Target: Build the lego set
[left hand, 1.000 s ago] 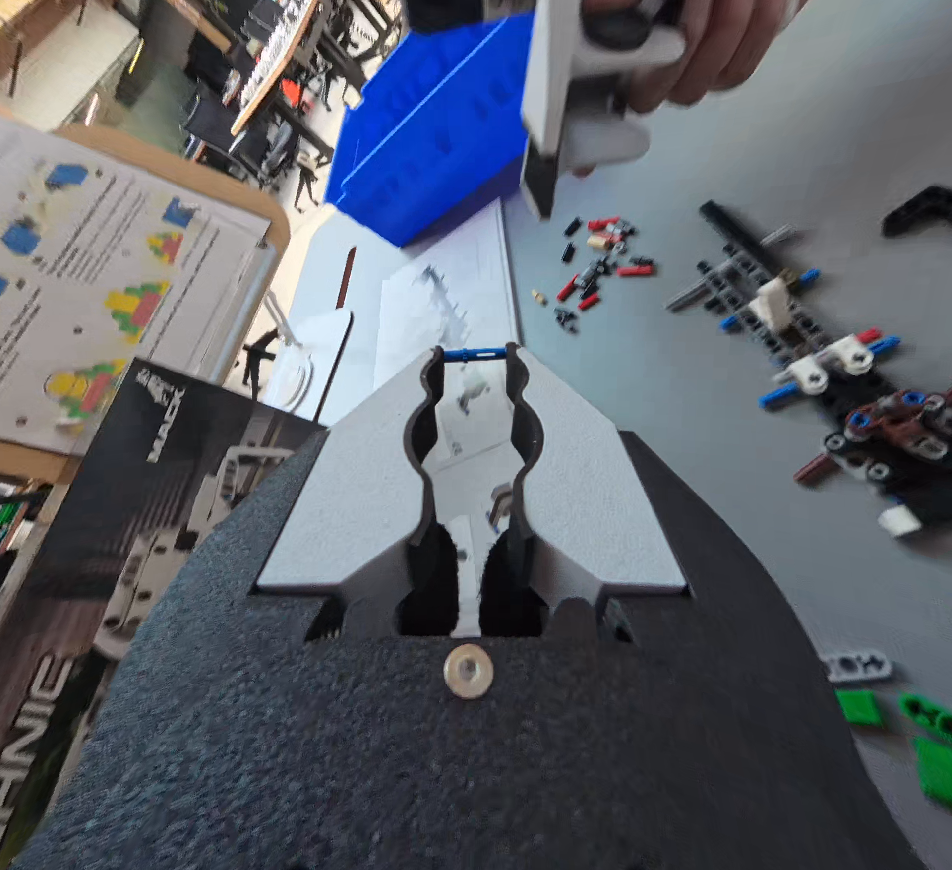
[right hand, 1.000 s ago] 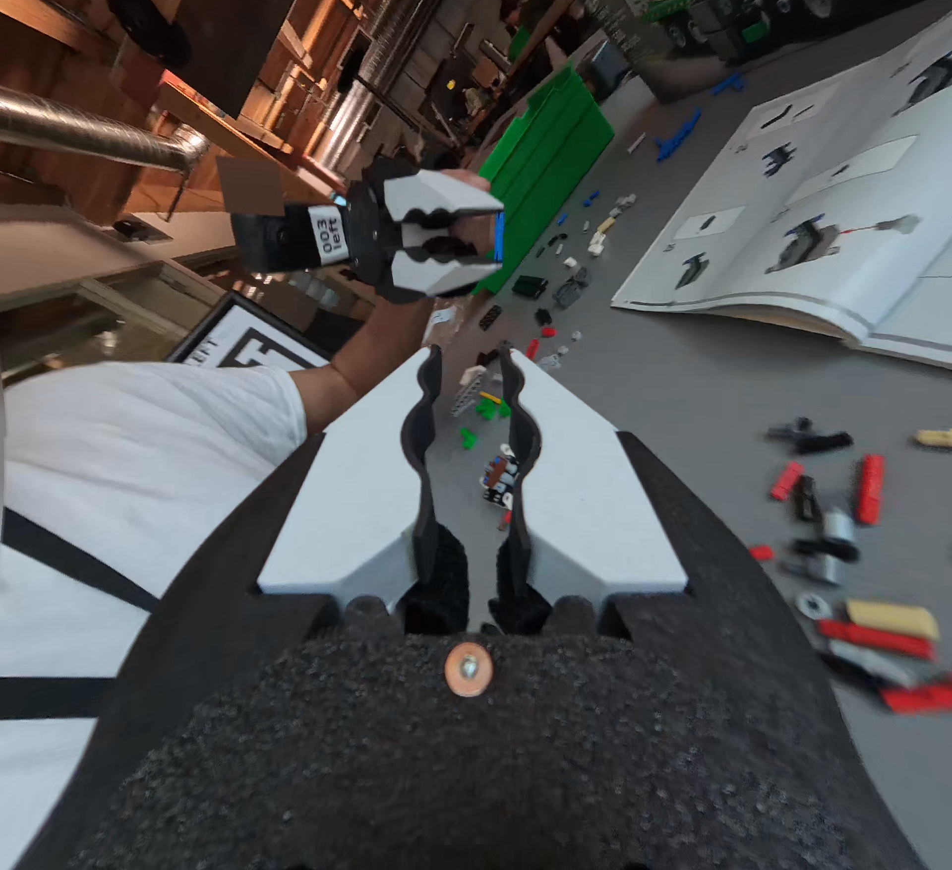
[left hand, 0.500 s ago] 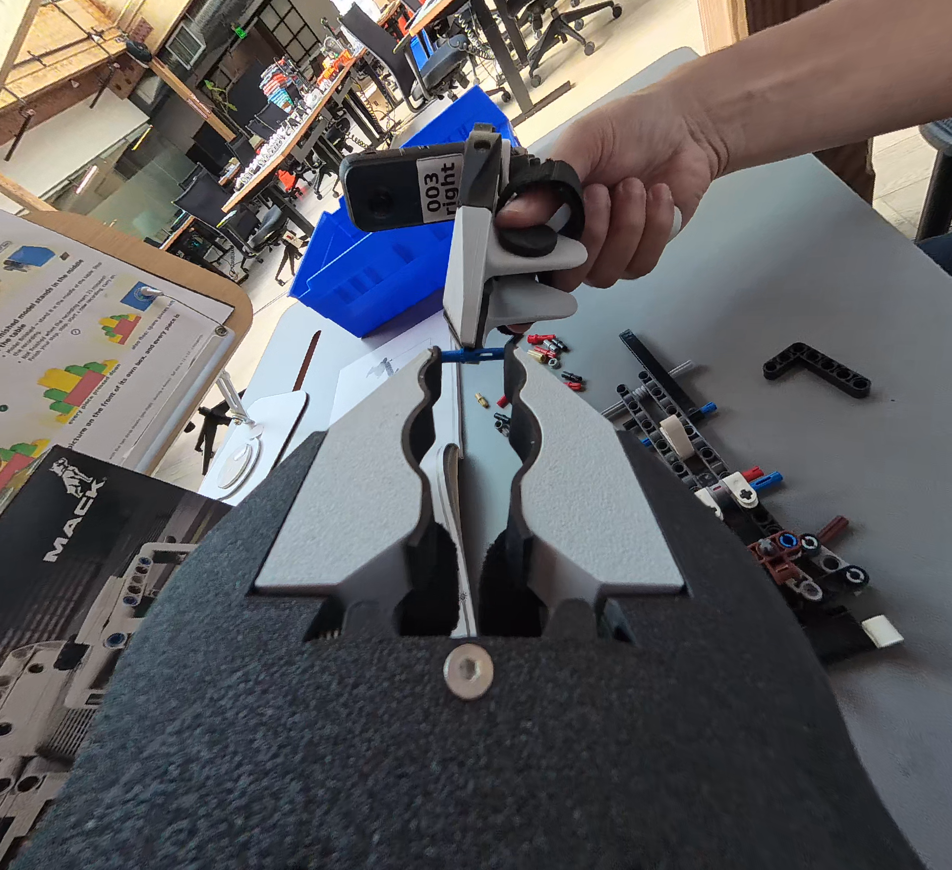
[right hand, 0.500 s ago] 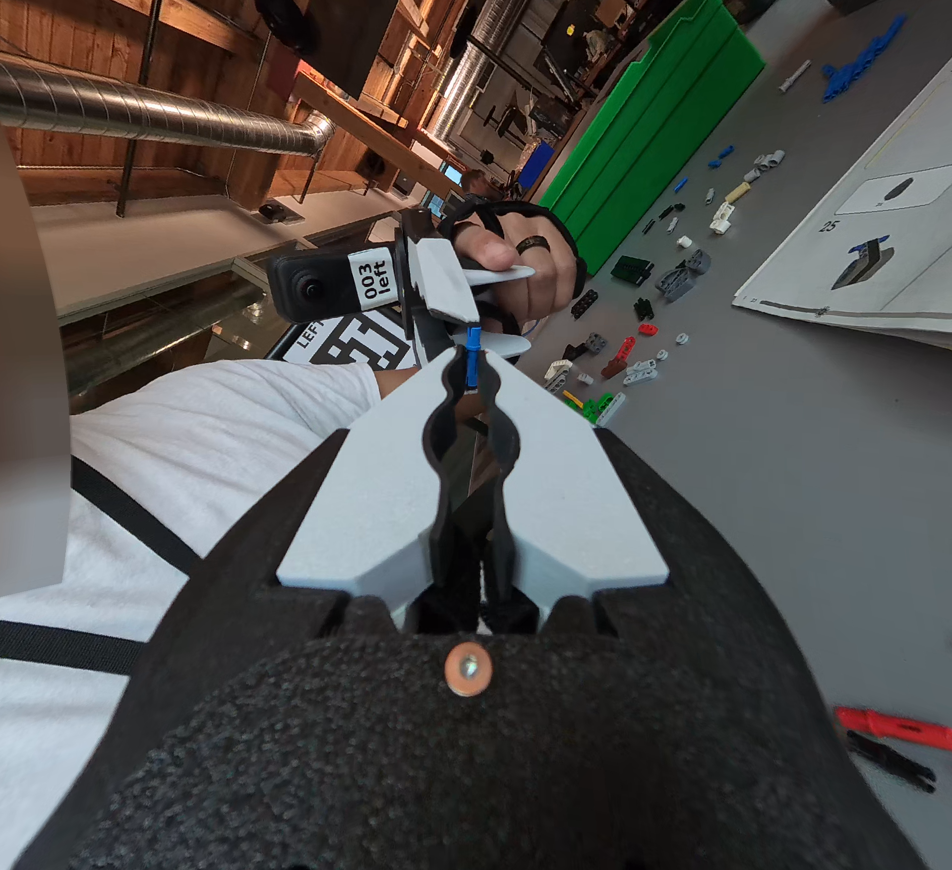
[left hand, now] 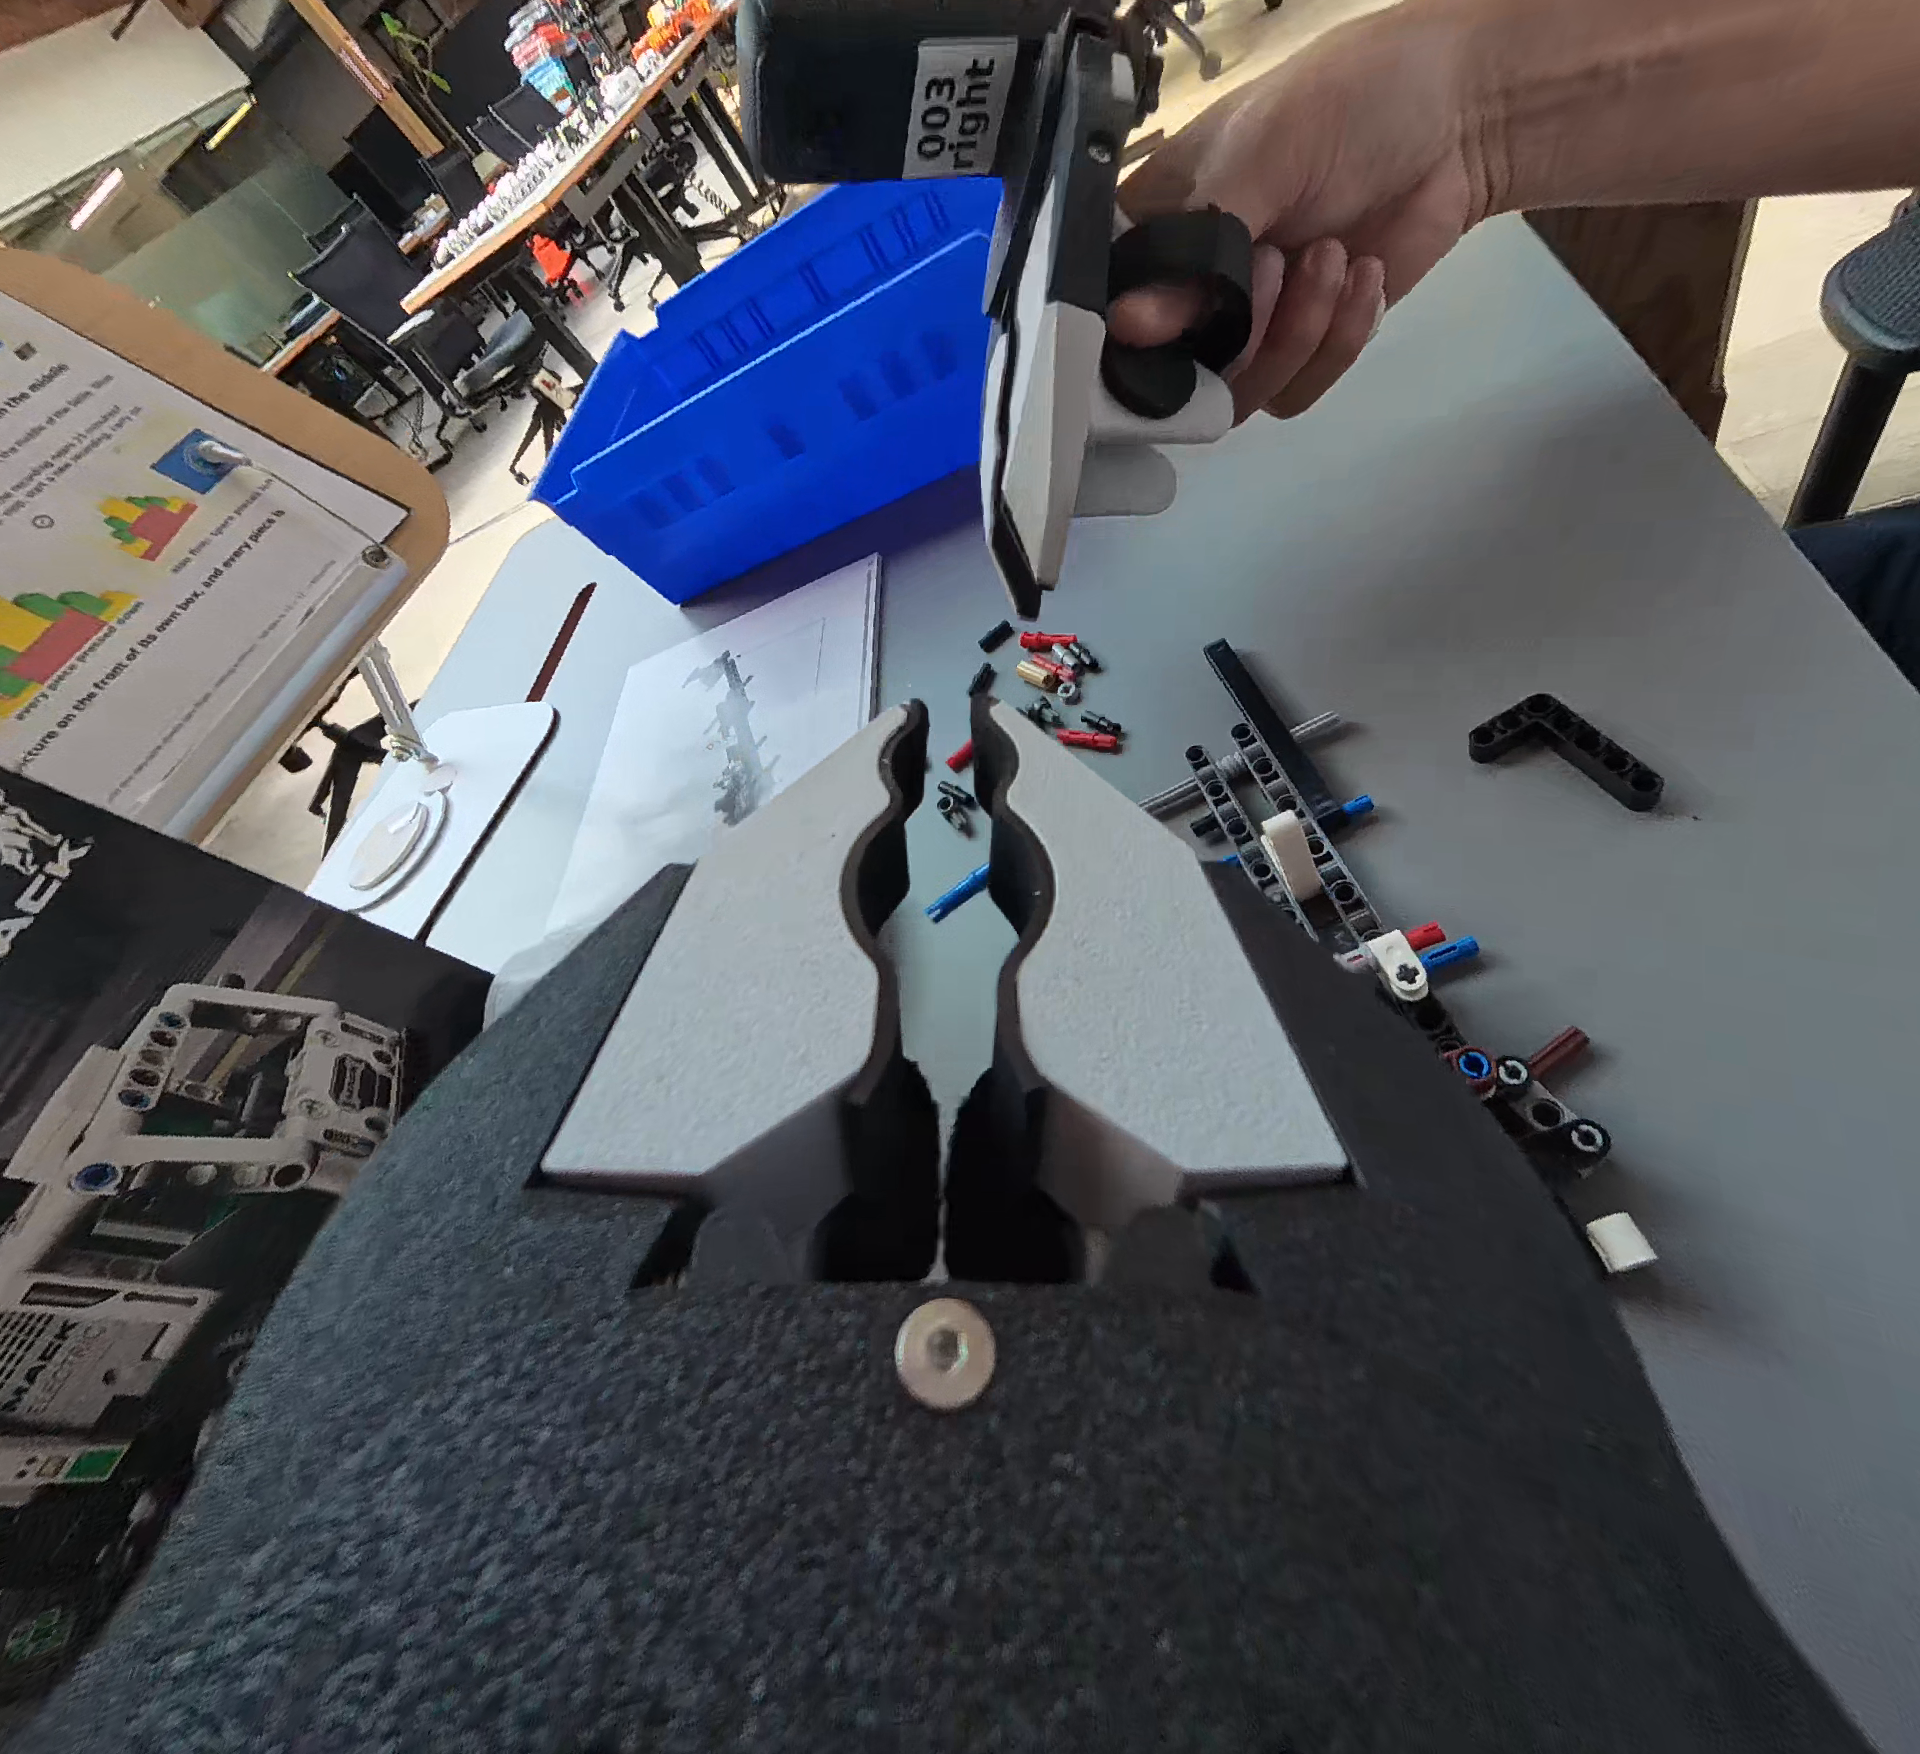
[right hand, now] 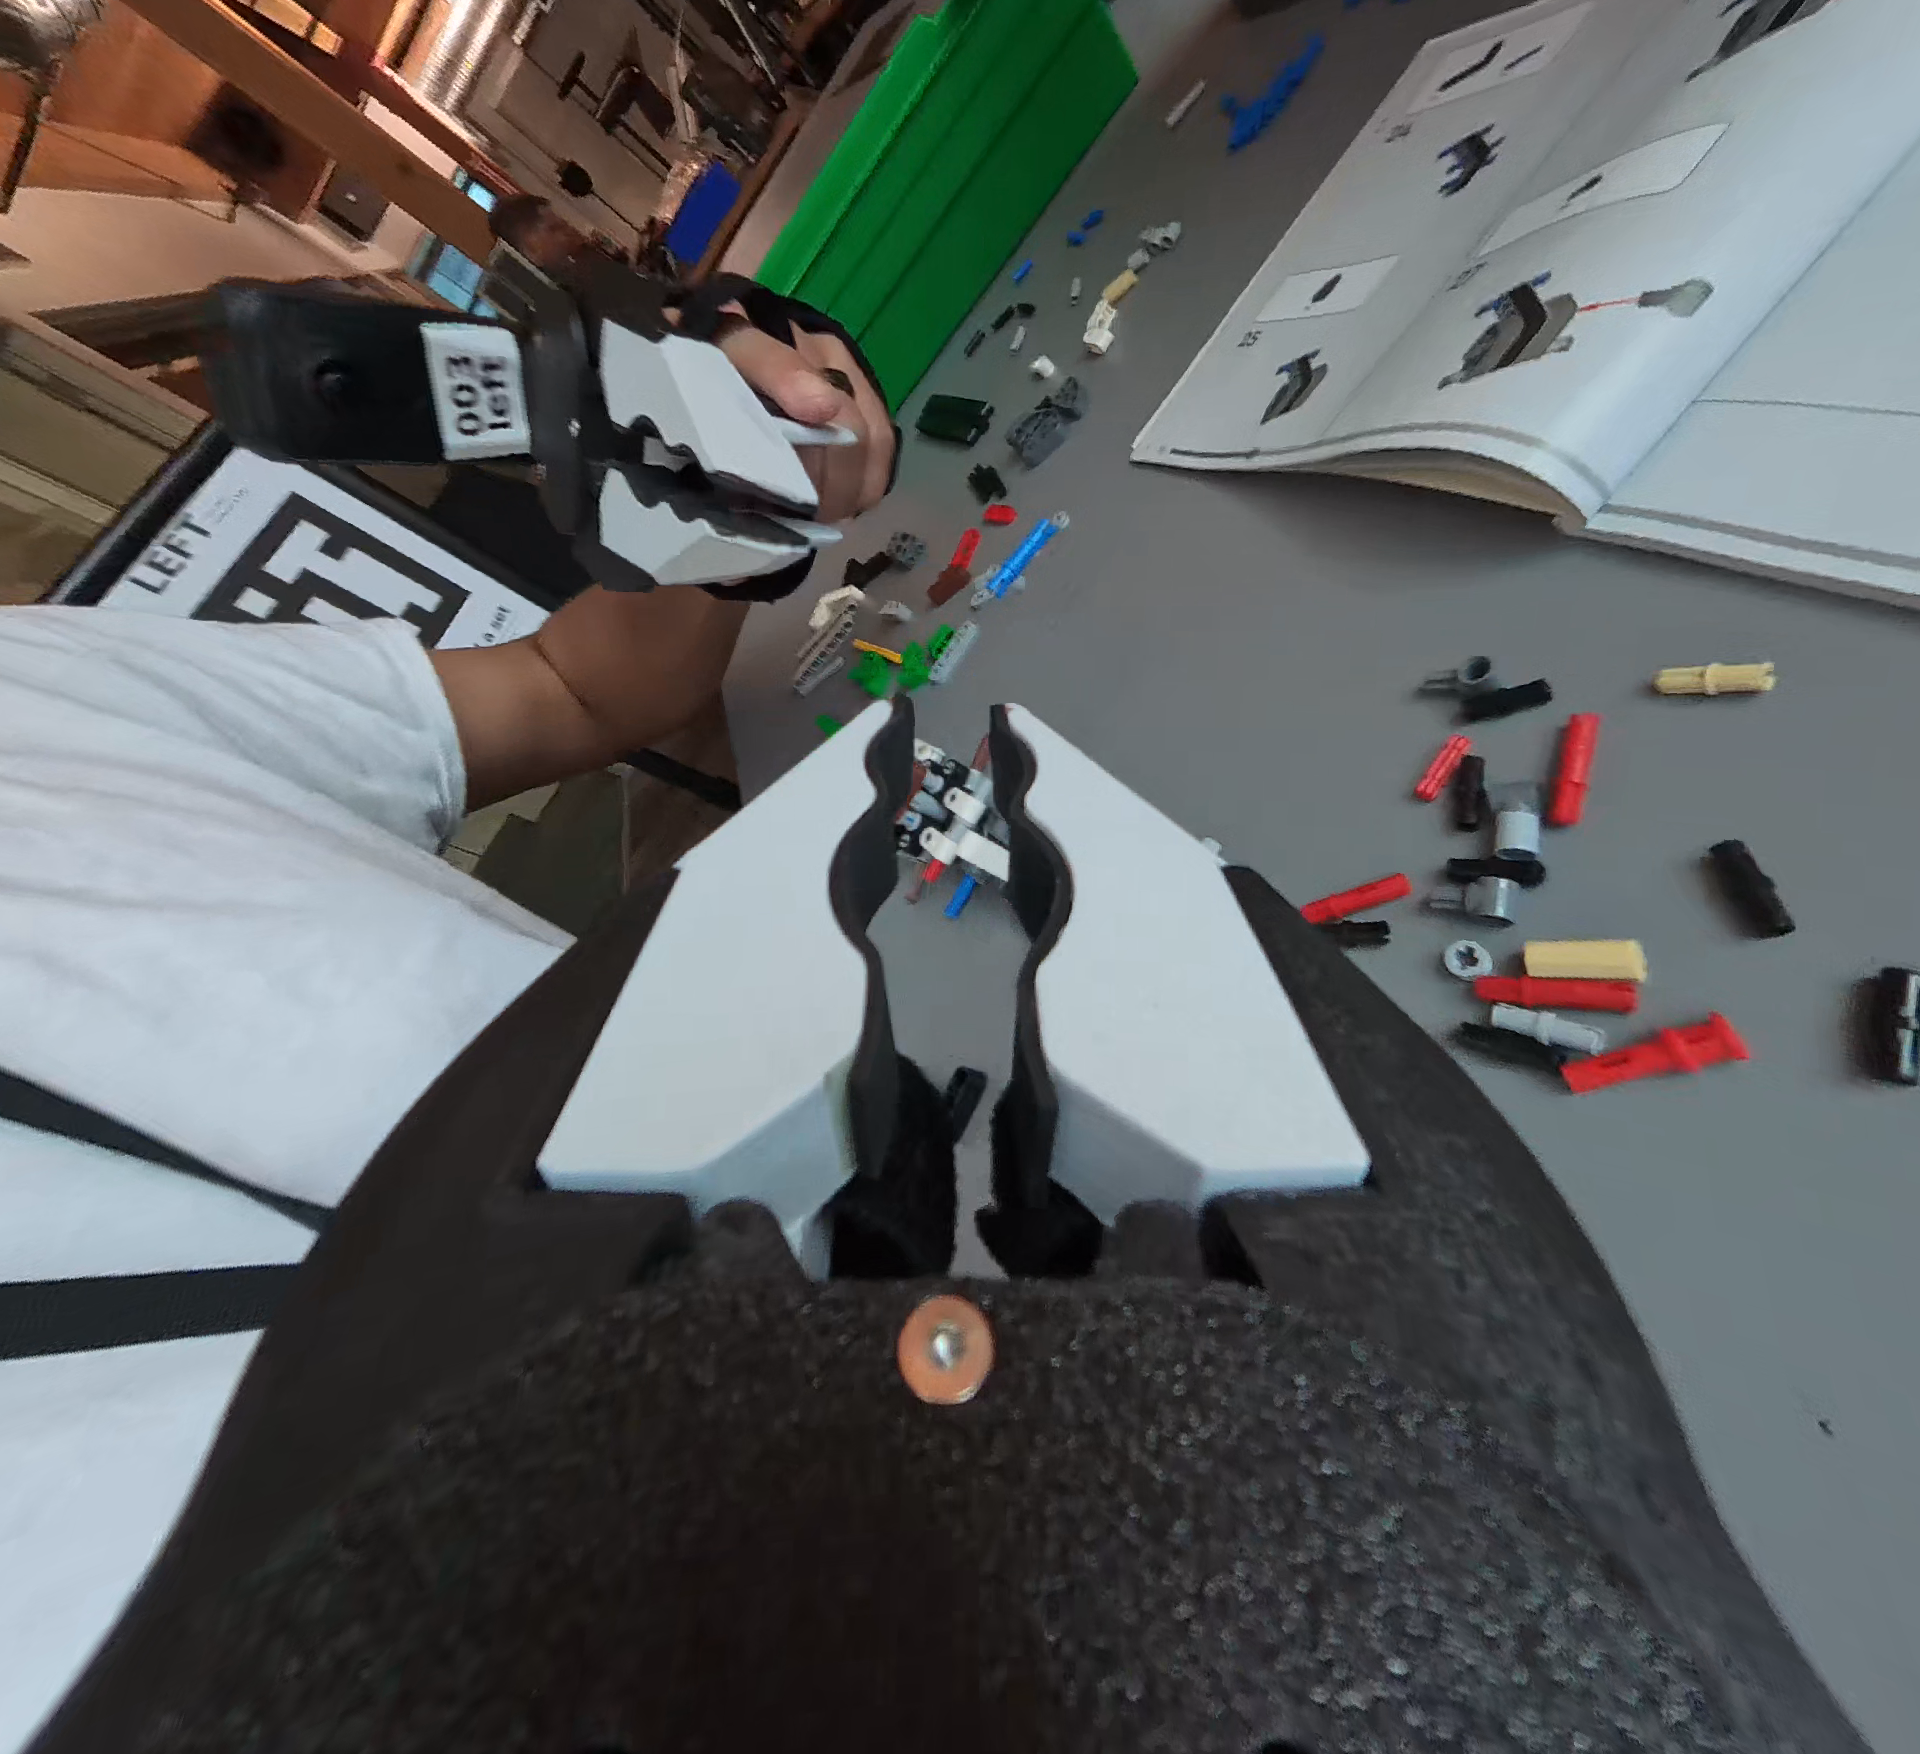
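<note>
Left wrist view: the left tool (left hand: pixel 948 717) has its jaws a narrow slot apart, with nothing between the dark wavy pads. Through that slot shows a small blue plastic pin (left hand: pixel 958 892), lying flat on the grey counter (left hand: pixel 1455 561) and touching neither pad. Its long axis runs diagonally, from lower left to upper right, across the line of the fingers. It sits just beside the scatter of small red, black and tan pins (left hand: pixel 1060 676) and near the open white instruction booklet (left hand: pixel 769 665). The right tool (left hand: pixel 1023 587) hangs above that scatter, seen edge-on and tilted tip-down, with nothing visible at its tip.

A likely risk is that the pin, being round and loose, rolls at a nudge from either tip. The slot also looks too narrow to take it crosswise.

Right wrist view: the right tool (right hand: pixel 948 722) has its jaws apart and empty. A black, white and grey beam assembly (right hand: pixel 951 821) lies on the counter behind the gap. The left tool (right hand: pixel 821 509) is nearly closed and bare. A blue rod (right hand: pixel 1023 551) lies flat just past its tips, and I cannot tell whether it is the same pin. The two tools are close together, so they could knock each other.
</note>
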A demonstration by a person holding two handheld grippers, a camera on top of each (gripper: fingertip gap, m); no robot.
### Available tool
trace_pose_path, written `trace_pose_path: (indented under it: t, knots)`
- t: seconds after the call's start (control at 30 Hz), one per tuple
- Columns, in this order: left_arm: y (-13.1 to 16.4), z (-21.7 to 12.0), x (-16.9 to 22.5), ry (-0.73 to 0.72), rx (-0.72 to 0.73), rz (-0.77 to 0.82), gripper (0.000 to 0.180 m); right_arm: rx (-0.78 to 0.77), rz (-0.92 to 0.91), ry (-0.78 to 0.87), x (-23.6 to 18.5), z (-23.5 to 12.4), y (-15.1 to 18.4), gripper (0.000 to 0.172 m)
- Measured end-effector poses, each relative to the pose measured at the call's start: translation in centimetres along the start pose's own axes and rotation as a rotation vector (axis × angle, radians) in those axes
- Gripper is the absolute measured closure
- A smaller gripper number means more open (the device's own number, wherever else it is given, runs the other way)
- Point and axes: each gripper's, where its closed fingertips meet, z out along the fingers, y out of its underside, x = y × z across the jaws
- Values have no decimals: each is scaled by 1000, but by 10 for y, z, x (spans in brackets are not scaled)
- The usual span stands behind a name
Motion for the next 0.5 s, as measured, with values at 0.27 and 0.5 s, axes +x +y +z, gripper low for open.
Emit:
trace_pose_path:
  t: [0.27,0.5]
  knots:
    - [92,-56,-31,-137,-392,-296,164,2,-196,199,26,-13,14,158]
    - [189,-123,-103,-438,-704,-571,150,228,-272,123,8,-35,27,158]
